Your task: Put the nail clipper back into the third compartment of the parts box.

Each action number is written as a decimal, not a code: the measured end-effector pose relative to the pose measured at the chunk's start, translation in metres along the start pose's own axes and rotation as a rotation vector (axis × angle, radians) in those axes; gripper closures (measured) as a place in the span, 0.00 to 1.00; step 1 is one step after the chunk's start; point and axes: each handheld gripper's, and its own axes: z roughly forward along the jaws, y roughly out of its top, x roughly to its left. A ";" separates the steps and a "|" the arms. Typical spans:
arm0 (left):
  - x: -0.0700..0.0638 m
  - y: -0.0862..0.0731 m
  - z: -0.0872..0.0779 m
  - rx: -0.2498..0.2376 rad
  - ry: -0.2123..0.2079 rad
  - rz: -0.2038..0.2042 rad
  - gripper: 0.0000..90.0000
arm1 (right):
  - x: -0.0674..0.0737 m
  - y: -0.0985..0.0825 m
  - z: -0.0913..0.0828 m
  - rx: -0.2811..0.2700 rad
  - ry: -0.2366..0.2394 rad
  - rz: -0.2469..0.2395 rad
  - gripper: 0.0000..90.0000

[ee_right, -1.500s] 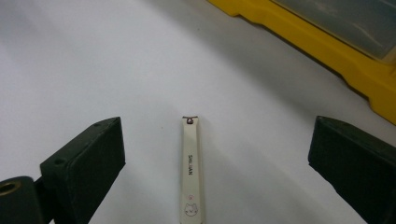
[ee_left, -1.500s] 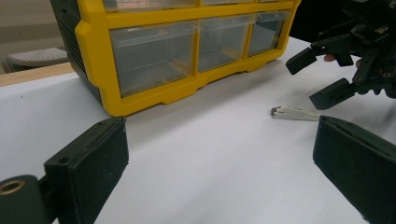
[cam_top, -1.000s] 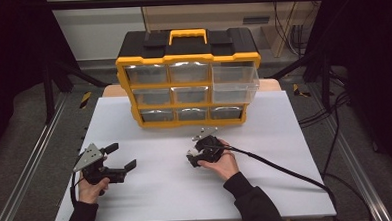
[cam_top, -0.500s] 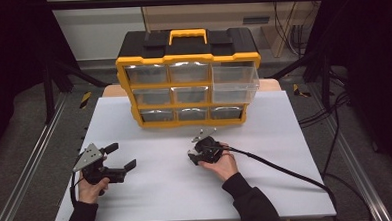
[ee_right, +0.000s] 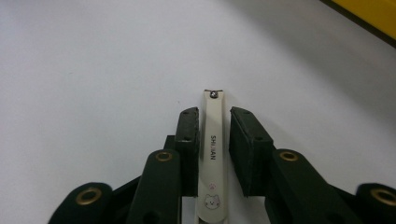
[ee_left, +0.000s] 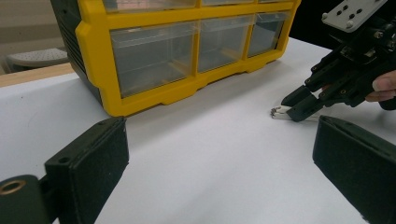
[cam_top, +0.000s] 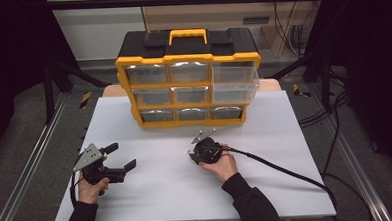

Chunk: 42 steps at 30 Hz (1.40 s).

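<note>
One nail clipper [ee_right: 212,158], cream with a small cat face printed near its rear end, lies flat on the white tabletop [cam_top: 152,192] in front of the yellow drawer organiser [cam_top: 189,83], well clear of its bottom row. The right gripper [ee_right: 212,144] straddles the clipper lengthwise; its fingers [ee_right: 187,140] have just been closing, with the clipper between them. The left pad sits against the clipper's edge, while a thin gap shows at the right pad, so the grip does not look complete.

To do this pick-up well, the fingers should finish closing squarely on the two long edges, staying low at the tabletop so the thin body cannot slip under a pad or pivot. Only then lift.

The left gripper [cam_top: 117,159] rests farther left of the organiser's front, fingers spread wide and empty.

Hard to judge: the clipper's rear end is cut off at the frame's bottom, and from above the hand [cam_top: 221,164] covers it. What the organiser's clear drawers hold cannot be made out.
</note>
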 end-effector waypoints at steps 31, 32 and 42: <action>0.000 0.000 0.000 0.001 -0.002 0.000 0.04 | -0.004 0.005 -0.012 -0.017 0.013 0.014 0.86; 0.000 0.000 0.000 0.001 -0.001 0.000 0.04 | -0.003 0.006 -0.014 -0.021 0.017 0.016 0.86; 0.000 0.000 0.000 0.001 -0.003 0.001 0.04 | -0.002 0.010 -0.028 -0.044 0.019 0.004 0.86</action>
